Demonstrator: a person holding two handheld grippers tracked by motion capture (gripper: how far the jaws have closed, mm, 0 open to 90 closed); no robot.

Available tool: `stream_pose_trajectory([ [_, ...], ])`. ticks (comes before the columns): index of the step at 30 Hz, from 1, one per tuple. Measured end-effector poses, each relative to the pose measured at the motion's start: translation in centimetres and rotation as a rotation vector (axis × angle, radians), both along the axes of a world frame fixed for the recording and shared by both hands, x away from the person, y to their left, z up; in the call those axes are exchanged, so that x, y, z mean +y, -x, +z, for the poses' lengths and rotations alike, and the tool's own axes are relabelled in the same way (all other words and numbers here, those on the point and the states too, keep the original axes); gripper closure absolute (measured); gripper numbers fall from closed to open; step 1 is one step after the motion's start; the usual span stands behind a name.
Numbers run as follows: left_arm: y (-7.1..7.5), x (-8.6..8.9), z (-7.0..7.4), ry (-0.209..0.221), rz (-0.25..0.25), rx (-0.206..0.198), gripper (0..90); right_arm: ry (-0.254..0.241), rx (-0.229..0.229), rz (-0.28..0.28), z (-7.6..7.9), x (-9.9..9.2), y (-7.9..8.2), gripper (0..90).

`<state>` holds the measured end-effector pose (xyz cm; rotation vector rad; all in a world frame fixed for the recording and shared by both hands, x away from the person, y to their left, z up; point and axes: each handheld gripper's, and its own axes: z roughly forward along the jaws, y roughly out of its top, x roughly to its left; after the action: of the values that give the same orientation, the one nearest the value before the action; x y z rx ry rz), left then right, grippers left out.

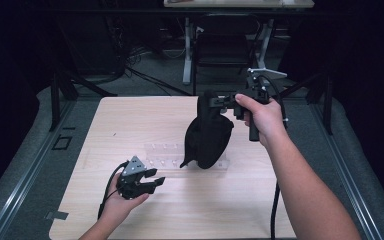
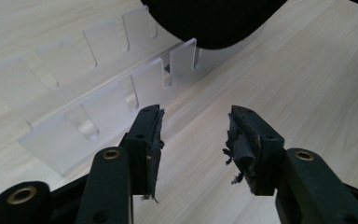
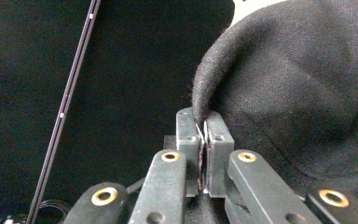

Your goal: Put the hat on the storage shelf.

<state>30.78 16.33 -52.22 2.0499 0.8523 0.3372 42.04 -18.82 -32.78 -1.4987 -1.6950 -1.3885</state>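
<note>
Right gripper (image 1: 219,101): jaws closed on the top edge of the black cap (image 1: 207,135); in the right gripper view the fabric fold is pinched between the two pads (image 3: 204,140); held raised at the far right of the table (image 1: 130,115).
Cap: hangs down from that grip, long axis near vertical, limp; its lower end sits at the right end of the clear rack (image 1: 167,155), whether touching or just above cannot be told; in the left gripper view the cap (image 2: 214,21) overhangs the rack's far slots (image 2: 135,79).
Left gripper (image 1: 152,181): jaws wide apart, holding nothing; low over the near left of the table, pointing right and far toward the cap.
Key relation: cap lies to the right and far of the left gripper, with the rack between them; the left gripper is the nearer free tool to the cap's hanging lower edge.
Judgement: the coming move probably turns on seating the cap on the rack; the left gripper would have to travel right and far to steady the hem.
Risk: limp fabric may snag on the rack's upright tabs.
</note>
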Motion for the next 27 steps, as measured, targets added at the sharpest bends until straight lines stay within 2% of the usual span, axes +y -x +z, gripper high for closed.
stream_pose_trajectory([
  [7, -0.3, -1.0, 1.4, 0.002, -0.016, -0.019, 56.6, -0.011, -0.003, 0.007, -0.1, 0.4, -0.2, 87.3],
  [14, -0.5, -2.3, 2.5, -0.003, -0.053, -0.035, 58.3, 0.001, -0.007, 0.012, 0.2, 0.7, -0.1, 87.1],
  [27, -0.5, -4.3, 4.0, -0.008, -0.098, -0.072, 62.9, -0.008, -0.009, 0.016, 0.1, 1.1, -0.1, 86.9],
])
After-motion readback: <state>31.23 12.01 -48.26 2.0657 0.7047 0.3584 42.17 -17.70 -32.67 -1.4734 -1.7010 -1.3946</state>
